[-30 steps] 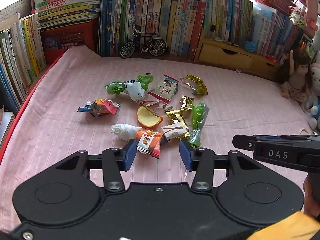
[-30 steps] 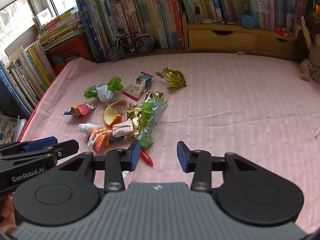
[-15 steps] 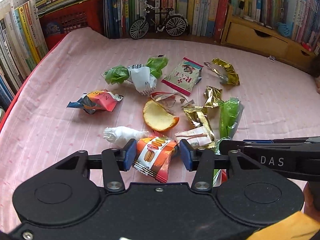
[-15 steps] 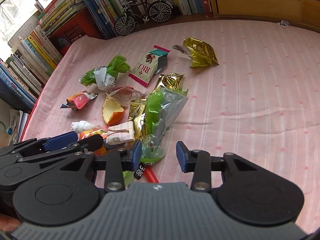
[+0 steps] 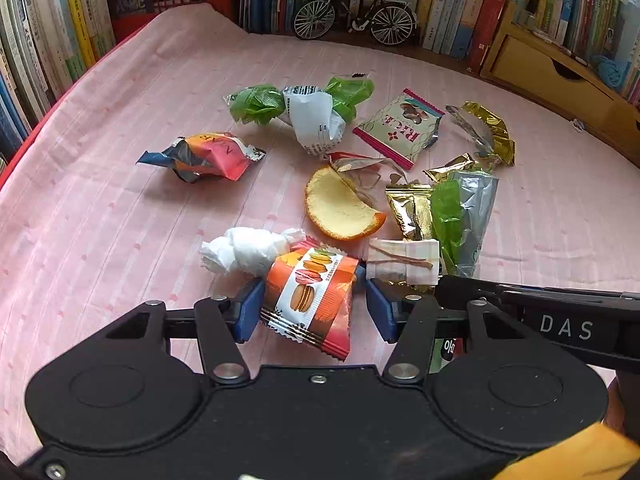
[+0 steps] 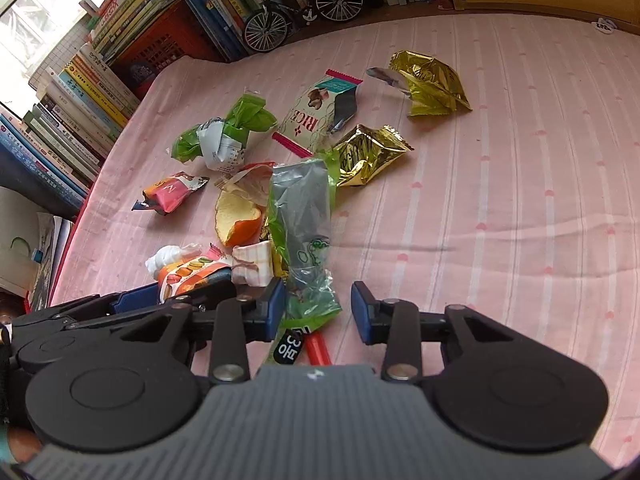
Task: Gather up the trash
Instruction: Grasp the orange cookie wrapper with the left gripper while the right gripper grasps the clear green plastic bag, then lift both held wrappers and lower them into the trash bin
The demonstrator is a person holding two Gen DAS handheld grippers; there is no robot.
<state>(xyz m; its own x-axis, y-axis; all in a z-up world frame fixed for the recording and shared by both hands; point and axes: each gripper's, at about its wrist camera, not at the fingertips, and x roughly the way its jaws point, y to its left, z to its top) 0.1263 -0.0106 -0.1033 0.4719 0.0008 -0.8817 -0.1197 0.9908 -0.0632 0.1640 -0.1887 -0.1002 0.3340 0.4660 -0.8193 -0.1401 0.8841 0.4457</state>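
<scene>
Trash lies in a pile on the pink cloth point(image 5: 100, 220). My left gripper point(image 5: 314, 310) straddles an orange macaron wrapper point(image 5: 312, 292); its jaws are opening and the right pad stands clear of the wrapper. My right gripper point(image 6: 319, 306) is down over the crumpled end of a green and silver wrapper point(image 6: 302, 216). Its jaws are closing, and its right pad is still apart from the wrapper. A white tissue wad point(image 5: 244, 252), an orange peel point(image 5: 340, 212), a beige wrapper point(image 5: 402, 266) and gold wrappers point(image 6: 368, 156) lie close by.
Farther back lie a RICE packet point(image 5: 400, 128), a green and white wrapper point(image 5: 308, 112) and an orange-pink wrapper point(image 5: 208, 156). A red stick point(image 6: 318, 348) lies under the right gripper. Books, a model bicycle point(image 5: 352, 20) and a wooden drawer unit point(image 5: 552, 76) line the far edge.
Both grippers came down and forward onto the pile. The left now frames the macaron wrapper with wider jaws. The right's jaws have narrowed around the green wrapper's end.
</scene>
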